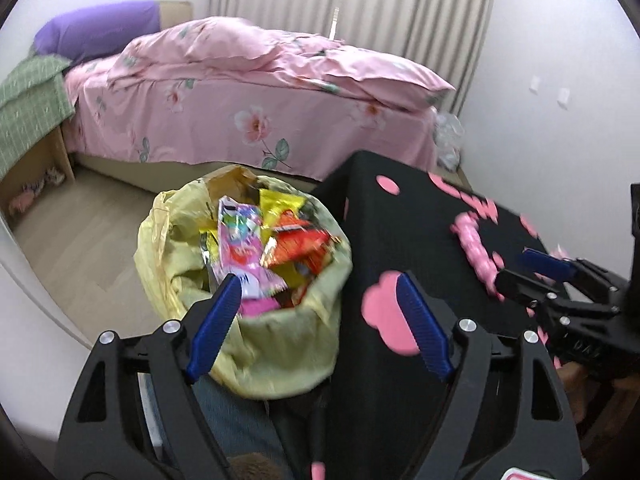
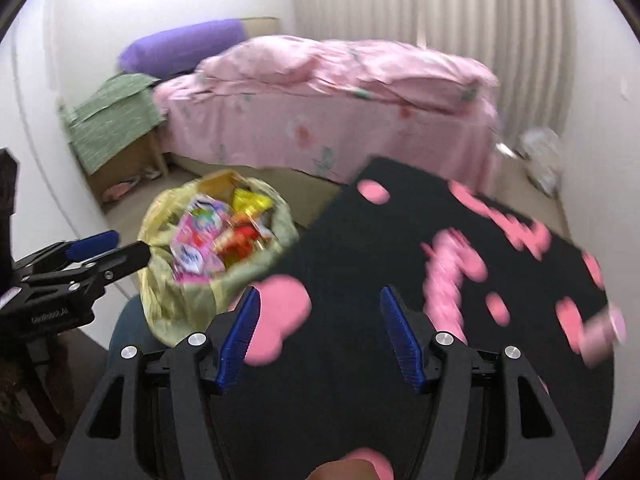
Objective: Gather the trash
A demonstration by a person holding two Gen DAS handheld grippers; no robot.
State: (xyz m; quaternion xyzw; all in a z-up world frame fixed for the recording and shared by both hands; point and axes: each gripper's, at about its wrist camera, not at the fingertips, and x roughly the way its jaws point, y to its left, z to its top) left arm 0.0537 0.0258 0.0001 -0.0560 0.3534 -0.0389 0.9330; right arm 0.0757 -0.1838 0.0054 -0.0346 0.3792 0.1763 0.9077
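A pink bed [image 1: 248, 120] fills the far side of the room. In front of me lies a black counter [image 1: 400, 240] with pink patches. Beside its left edge stands the yellow trash bag [image 1: 256, 344], mouth open, packed with bright wrappers [image 1: 256, 248]. My left tongs [image 1: 320, 308] hang over the bag's near rim and the counter edge, spread wide, nothing between them. My right tongs [image 2: 316, 320] hang over the counter, spread wide too, empty. A small pink piece [image 1: 480, 248] lies on the counter; blur hides what it is.
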